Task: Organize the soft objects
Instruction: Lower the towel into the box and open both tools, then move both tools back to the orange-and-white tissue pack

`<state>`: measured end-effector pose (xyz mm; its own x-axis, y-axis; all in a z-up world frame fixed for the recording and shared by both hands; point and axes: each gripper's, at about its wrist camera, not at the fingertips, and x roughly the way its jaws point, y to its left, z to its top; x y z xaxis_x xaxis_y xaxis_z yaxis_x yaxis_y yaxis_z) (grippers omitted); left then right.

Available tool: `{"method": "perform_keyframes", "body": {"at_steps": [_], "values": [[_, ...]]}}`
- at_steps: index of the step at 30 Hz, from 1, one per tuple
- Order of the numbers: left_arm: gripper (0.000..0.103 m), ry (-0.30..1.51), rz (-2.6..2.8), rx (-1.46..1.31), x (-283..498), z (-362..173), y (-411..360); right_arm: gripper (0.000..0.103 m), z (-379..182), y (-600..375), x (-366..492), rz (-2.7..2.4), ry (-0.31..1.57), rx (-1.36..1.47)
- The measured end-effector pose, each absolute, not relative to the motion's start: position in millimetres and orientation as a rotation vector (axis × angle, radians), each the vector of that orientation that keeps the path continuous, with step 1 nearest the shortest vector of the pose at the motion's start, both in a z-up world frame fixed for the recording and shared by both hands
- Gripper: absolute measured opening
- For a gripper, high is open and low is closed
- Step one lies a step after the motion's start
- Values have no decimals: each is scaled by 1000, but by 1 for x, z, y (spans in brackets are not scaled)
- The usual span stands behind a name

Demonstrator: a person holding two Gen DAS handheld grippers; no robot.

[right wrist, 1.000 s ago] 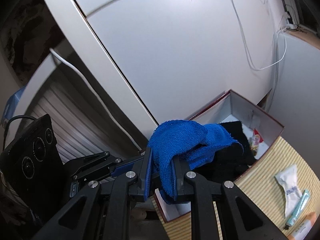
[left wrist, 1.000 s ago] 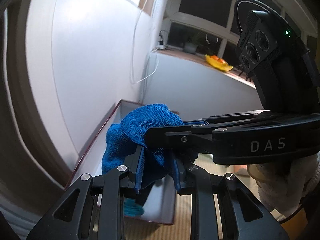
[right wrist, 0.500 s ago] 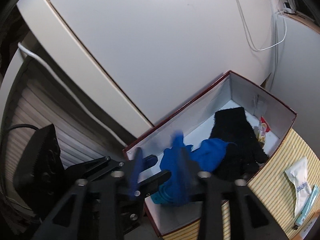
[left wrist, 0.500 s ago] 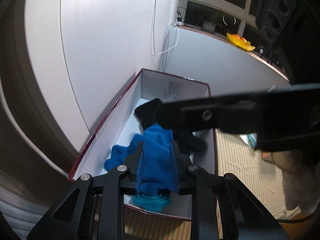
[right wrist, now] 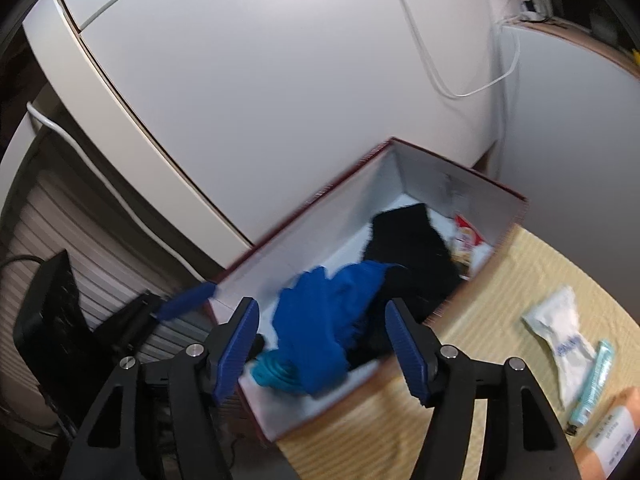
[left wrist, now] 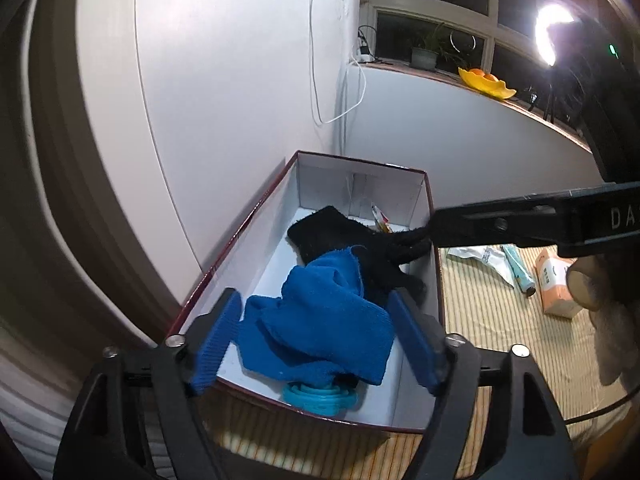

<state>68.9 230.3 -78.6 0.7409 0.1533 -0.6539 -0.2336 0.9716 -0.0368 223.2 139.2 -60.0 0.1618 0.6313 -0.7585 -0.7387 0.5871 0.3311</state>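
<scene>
A crumpled blue cloth point(left wrist: 320, 320) lies inside an open white-lined box point(left wrist: 424, 200) with dark red edges, partly covering a teal ridged object point(left wrist: 318, 396) at the near end and touching a black glove point(left wrist: 352, 240) farther in. A small snack packet point(right wrist: 466, 238) sits at the box's far end. Both tools are spread wide and hold nothing: the left tool point(left wrist: 316, 342) frames the cloth, and the right tool point(right wrist: 326, 350) hovers above the box. On the striped mat point(left wrist: 480, 308) beside the box lie a white sachet point(right wrist: 560, 340), a pale green tube point(right wrist: 592, 384) and an orange carton point(left wrist: 554, 284).
</scene>
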Motion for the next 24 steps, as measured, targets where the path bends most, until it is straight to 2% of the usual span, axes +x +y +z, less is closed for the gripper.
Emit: {"method": "perform_keyframes", "body": {"at_steps": [11, 20, 22, 24], "values": [[78, 679, 180, -155, 59, -75, 211, 65, -48, 50, 200, 850, 882, -155], [78, 623, 100, -181, 46, -65, 173, 65, -40, -63, 169, 693, 780, -58], [78, 615, 66, -186, 45, -65, 160, 68, -40, -85, 165, 651, 758, -41], [78, 621, 24, -197, 47, -66, 147, 78, -41, -108, 163, 615, 752, -15]]}}
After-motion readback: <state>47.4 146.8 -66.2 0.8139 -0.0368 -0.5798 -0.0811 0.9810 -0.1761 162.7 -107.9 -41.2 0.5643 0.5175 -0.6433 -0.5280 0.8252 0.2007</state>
